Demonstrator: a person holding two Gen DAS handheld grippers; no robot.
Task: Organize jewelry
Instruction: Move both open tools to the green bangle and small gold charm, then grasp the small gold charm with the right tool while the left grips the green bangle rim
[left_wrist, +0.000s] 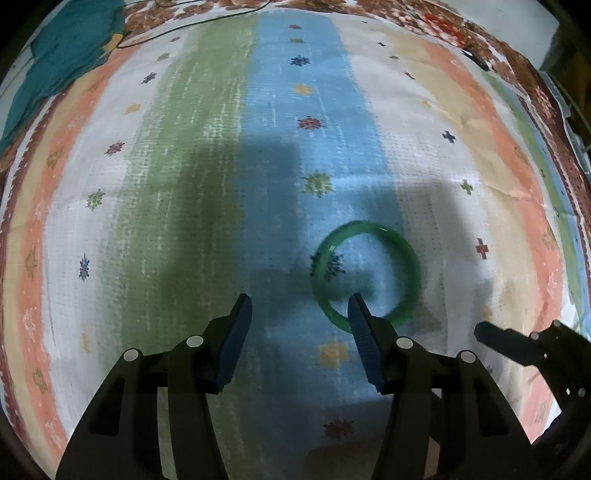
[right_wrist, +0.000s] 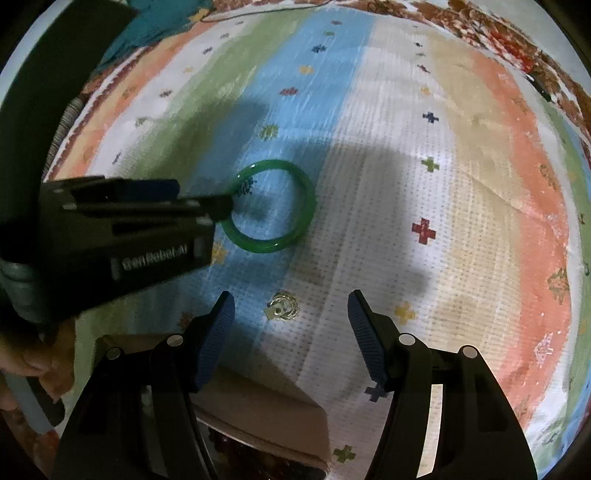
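A green bangle (left_wrist: 369, 275) lies flat on the striped cloth. My left gripper (left_wrist: 301, 306) is open, and its right finger tip overlaps the bangle's near rim. In the right wrist view the bangle (right_wrist: 275, 206) lies ahead and left, with the left gripper (right_wrist: 207, 199) at its left rim. My right gripper (right_wrist: 290, 304) is open and empty. A small silver ring with a tag (right_wrist: 282, 308) lies on the cloth between its fingertips. It also shows at the right edge of the left wrist view (left_wrist: 517, 345).
A cardboard box (right_wrist: 266, 413) with dark beads inside sits under the right gripper near the front edge. A teal cloth (left_wrist: 62, 62) and a thin cable (left_wrist: 192, 22) lie at the far left. The striped cloth (left_wrist: 221, 147) covers the whole surface.
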